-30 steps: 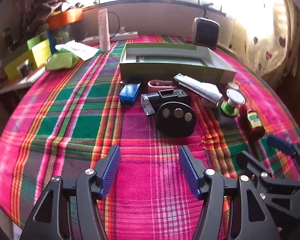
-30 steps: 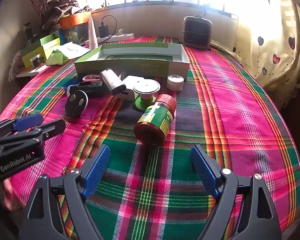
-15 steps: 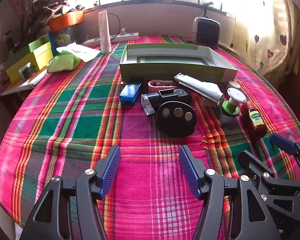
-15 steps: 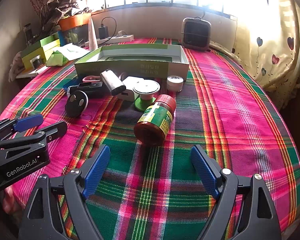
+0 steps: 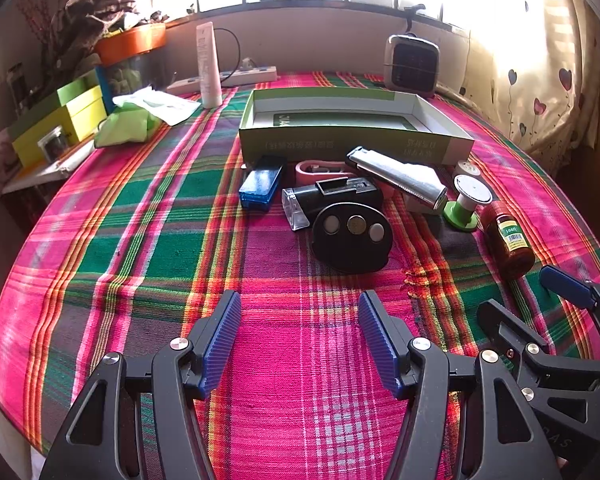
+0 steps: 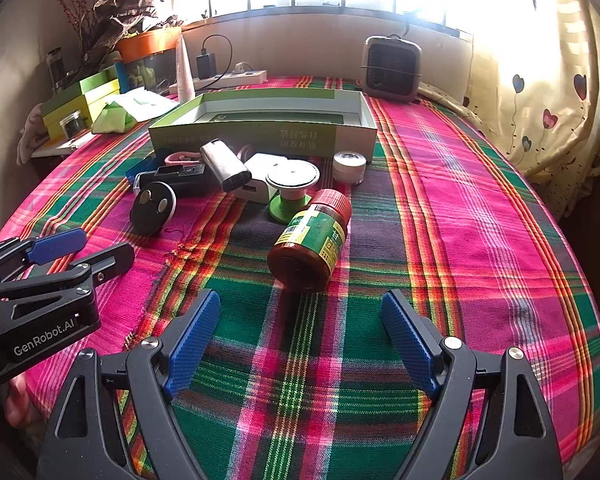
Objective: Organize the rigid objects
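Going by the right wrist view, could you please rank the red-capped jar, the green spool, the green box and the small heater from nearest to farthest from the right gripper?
From the right gripper:
1. Red-capped jar, lying just ahead.
2. Green spool, behind the jar.
3. Green box, mid-table, open.
4. Small heater, by the far wall.

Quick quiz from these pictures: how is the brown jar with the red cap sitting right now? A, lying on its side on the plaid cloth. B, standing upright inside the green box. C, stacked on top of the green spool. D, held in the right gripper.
A: the jar lies on its side on the plaid cloth, ahead of the open, empty right gripper and outside the green box.
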Demonstrator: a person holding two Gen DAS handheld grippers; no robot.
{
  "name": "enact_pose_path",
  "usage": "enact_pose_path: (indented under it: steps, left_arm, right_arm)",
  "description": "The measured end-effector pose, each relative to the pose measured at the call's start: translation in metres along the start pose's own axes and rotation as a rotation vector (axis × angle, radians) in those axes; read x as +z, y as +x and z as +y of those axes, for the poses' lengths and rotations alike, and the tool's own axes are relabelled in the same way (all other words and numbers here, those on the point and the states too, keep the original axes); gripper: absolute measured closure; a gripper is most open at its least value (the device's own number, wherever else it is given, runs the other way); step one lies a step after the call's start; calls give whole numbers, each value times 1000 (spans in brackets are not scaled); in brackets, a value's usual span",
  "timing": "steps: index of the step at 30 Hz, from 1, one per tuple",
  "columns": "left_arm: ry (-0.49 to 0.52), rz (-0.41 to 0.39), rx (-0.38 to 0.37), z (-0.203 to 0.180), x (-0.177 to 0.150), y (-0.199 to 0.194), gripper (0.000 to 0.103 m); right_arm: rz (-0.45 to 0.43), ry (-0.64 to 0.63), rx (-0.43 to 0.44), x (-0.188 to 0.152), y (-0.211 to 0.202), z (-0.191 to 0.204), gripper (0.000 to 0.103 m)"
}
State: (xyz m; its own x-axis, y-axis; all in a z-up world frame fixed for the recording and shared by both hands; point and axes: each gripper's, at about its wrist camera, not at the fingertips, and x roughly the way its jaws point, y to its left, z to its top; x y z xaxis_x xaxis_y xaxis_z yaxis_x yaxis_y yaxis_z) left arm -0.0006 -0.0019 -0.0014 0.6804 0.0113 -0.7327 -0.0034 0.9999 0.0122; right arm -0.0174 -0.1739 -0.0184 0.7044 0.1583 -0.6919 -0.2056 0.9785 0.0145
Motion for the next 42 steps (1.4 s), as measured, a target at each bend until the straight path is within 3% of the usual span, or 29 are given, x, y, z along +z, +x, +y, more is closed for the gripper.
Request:
enact_pose_path:
  steps: [31, 36, 42]
  left_arm:
    - [9, 15, -17, 0, 0, 0, 43]
    - [-9, 34, -46, 5, 4, 1, 43]
    - [-49, 55, -110, 14, 12, 5, 43]
  right_arm:
    - [11, 3, 24, 2, -1, -1, 20]
    - [17, 18, 76, 6, 0, -6, 20]
    - [32, 49, 75, 19, 7, -13, 20]
